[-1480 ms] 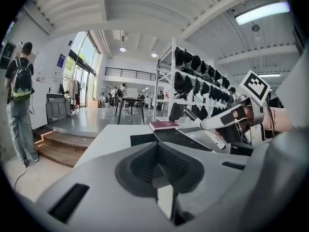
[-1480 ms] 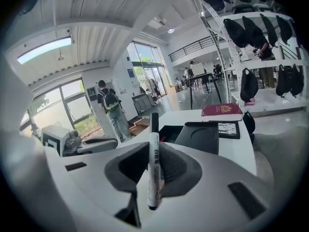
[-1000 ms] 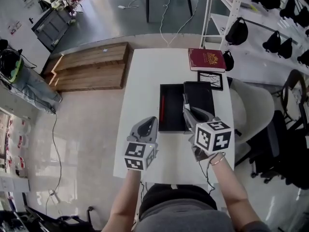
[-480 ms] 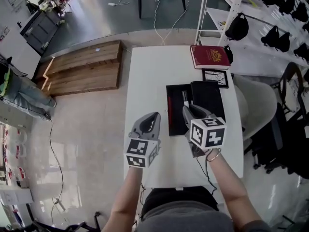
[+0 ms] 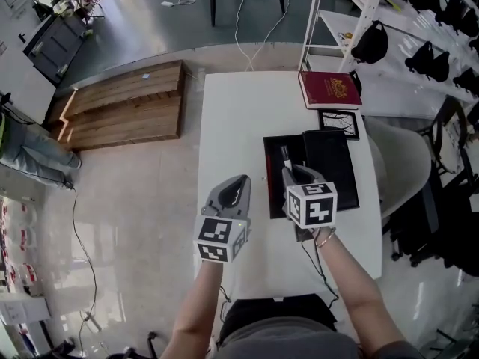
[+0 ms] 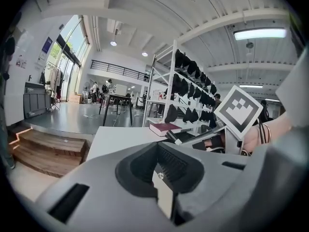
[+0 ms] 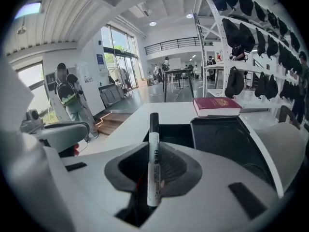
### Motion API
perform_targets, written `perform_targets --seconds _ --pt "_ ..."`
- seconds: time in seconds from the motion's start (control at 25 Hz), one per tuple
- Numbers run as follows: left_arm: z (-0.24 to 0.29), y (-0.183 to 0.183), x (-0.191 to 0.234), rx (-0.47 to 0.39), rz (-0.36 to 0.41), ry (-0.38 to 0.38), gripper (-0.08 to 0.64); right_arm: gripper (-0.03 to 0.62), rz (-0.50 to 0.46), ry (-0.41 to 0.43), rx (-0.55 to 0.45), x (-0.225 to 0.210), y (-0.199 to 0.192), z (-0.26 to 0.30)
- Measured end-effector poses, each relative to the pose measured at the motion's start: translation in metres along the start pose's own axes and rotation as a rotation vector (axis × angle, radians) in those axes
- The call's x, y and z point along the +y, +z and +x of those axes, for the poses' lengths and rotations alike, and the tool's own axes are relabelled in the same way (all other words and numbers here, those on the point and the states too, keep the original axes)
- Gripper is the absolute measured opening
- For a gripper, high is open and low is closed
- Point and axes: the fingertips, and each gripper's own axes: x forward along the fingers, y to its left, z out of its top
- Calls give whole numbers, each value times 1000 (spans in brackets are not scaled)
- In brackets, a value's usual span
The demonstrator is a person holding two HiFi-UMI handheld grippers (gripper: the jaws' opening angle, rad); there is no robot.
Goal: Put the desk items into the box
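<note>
My right gripper [image 5: 290, 173] is shut on a white marker [image 5: 285, 155] with a black cap, held upright between the pads [image 7: 153, 170]. It hovers over the near end of the open black box [image 5: 271, 182], whose dark inside shows just ahead in the right gripper view [image 7: 176, 132]. The box's black lid [image 5: 329, 167] lies right beside it on the right. My left gripper [image 5: 237, 183] hangs over the white table [image 5: 232, 118] left of the box, jaws together and nothing in them [image 6: 157, 146].
A dark red book [image 5: 329, 90] lies at the table's far right corner, with a small black-framed picture [image 5: 338, 123] between it and the lid. A white chair [image 5: 400, 167] and shelving with black bags stand to the right. Wooden steps [image 5: 120, 103] lie on the floor to the left.
My right gripper has come down and to the left with the marker, from beside the lid to over the box's near end. The left gripper has edged forward.
</note>
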Motion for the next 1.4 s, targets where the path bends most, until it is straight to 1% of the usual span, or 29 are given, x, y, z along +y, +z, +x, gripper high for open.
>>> perform_targets --seconds 0.32,0.6,0.96,1.4 --pt "2 -5 19 2 -29 19 6 71 -38 -13 82 2 -12 35" --pt "2 -9 30 7 -47 32 6 71 -63 -49 164 -3 -22 53" --pt "3 -14 36 12 -66 32 6 71 -76 -65 225 -4 -37 71" --pt "4 -18 41 19 -73 42 6 72 -92 -93 275 -13 -44 78"
